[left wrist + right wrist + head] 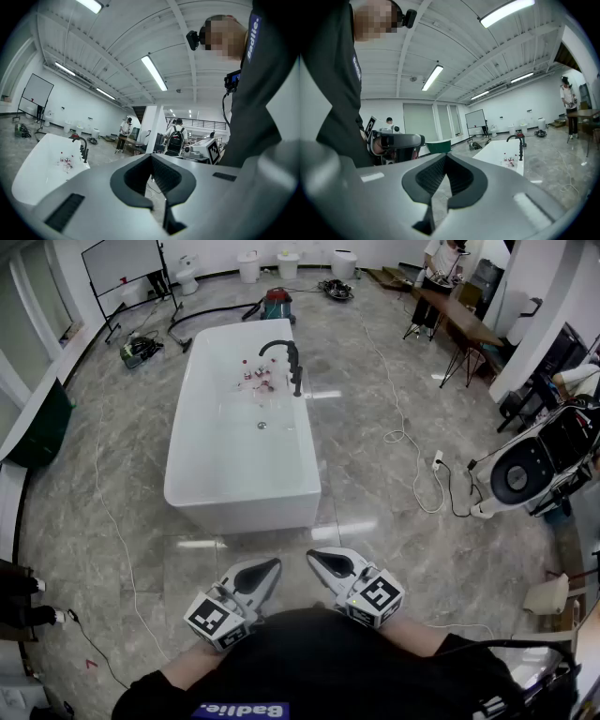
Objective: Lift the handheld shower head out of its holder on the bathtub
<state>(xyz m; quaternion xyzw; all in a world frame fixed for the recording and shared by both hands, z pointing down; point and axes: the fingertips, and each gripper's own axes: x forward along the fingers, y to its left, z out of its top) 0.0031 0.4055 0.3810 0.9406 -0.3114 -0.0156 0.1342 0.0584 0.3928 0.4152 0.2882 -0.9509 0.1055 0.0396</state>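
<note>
A white freestanding bathtub stands in the middle of the floor, well ahead of me. On its far right rim rises a black curved faucet, and the black handheld shower head sits upright in its holder beside it. The same fixture shows small and far off in the left gripper view and in the right gripper view. My left gripper and right gripper are held close to my body, tips near each other, both shut with nothing between their jaws.
Several small bottles lie inside the tub near the faucet. A red vacuum and hoses lie behind the tub. A white cable runs across the floor at the right toward a white machine. People stand at a table at the back right.
</note>
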